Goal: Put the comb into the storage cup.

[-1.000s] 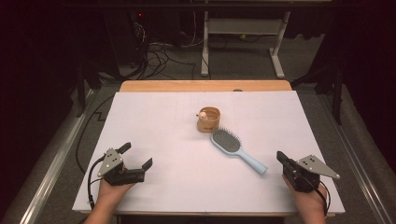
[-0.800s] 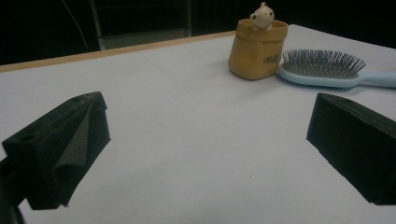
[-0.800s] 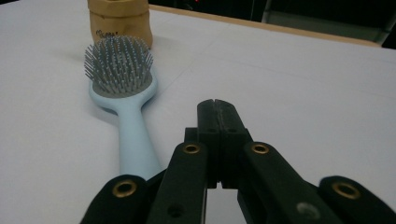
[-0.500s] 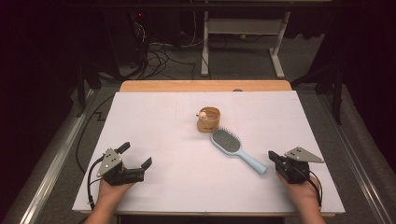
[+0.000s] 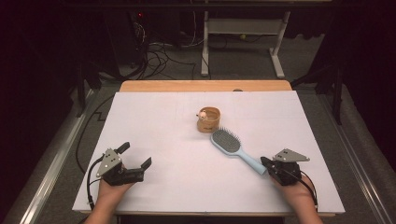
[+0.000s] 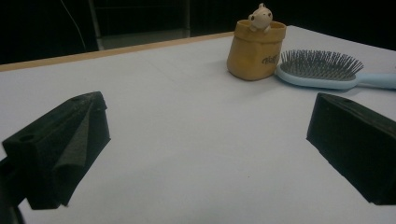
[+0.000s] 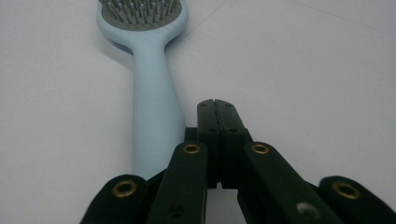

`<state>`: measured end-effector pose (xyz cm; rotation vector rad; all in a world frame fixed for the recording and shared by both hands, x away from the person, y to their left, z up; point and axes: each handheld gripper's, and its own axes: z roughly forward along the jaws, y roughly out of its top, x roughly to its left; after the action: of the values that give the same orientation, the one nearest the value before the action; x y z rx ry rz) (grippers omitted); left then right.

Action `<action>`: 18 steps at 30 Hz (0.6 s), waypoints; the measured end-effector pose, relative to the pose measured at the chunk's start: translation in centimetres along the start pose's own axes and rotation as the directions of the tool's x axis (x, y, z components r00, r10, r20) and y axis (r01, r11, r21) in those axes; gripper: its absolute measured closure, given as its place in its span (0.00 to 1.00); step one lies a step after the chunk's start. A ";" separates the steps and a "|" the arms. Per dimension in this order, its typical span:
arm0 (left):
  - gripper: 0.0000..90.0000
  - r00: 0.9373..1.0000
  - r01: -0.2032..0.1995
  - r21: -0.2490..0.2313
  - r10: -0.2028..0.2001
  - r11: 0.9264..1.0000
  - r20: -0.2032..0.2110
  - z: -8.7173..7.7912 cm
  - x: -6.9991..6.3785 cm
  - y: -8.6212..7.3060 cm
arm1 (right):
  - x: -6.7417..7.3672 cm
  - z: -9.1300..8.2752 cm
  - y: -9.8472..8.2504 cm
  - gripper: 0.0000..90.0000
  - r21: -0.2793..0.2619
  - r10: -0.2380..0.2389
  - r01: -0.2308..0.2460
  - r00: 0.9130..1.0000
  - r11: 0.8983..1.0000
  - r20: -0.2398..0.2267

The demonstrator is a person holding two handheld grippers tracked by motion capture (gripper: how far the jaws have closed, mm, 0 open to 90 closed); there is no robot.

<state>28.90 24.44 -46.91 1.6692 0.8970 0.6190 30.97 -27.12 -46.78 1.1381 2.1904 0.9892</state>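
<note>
A light-blue hairbrush (image 5: 233,148) lies bristles up on the white table, its handle pointing toward the near right. Just behind its head stands a small tan pouch (image 5: 208,120) with a little animal figure peeking out. My right gripper (image 5: 265,162) is shut, with nothing between its jaws, right at the end of the handle. In the right gripper view the shut right gripper (image 7: 217,103) lies just to the right of the hairbrush handle (image 7: 154,116). My left gripper (image 5: 136,155) rests at the near left, open. In the left gripper view the left gripper (image 6: 208,109) faces the pouch (image 6: 256,49) and hairbrush (image 6: 322,70) from afar.
The white sheet (image 5: 154,121) covers the table, whose wooden edge (image 5: 205,86) shows at the back. Beyond it are a dark floor with cables (image 5: 159,51) and a white desk frame (image 5: 243,28).
My right gripper has moved left and slightly forward, up to the end of the hairbrush handle. The left gripper, brush and pouch have stayed put.
</note>
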 end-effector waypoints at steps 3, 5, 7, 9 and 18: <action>0.00 1.000 0.000 0.000 0.000 1.000 -0.001 0.0 0.0 0.0 | 0.1 -0.2 -0.2 1.00 -0.001 0.001 -0.001 1.000 1.000 -0.009; 0.00 1.000 0.000 0.000 0.000 1.000 -0.003 -0.1 0.0 0.0 | 0.3 -0.4 -0.3 1.00 0.000 0.001 -0.001 1.000 1.000 -0.013; 0.00 1.000 0.002 -0.002 -0.002 1.000 -0.004 -0.1 0.1 0.0 | 0.4 -0.7 -0.4 1.00 0.002 -0.005 0.005 1.000 1.000 -0.020; 0.00 1.000 0.003 -0.003 -0.003 1.000 -0.004 -0.1 0.1 0.0 | 0.7 -0.9 -0.5 1.00 0.004 -0.005 0.005 1.000 1.000 -0.023; 0.00 1.000 0.004 -0.003 -0.004 1.000 -0.004 -0.2 0.1 0.0 | 1.9 -1.2 -0.7 1.00 0.020 -0.024 0.025 0.999 0.999 -0.047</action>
<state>28.80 24.62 -46.87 1.6641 0.9015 0.6207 28.79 -26.30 -46.73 1.1055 2.2507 0.9946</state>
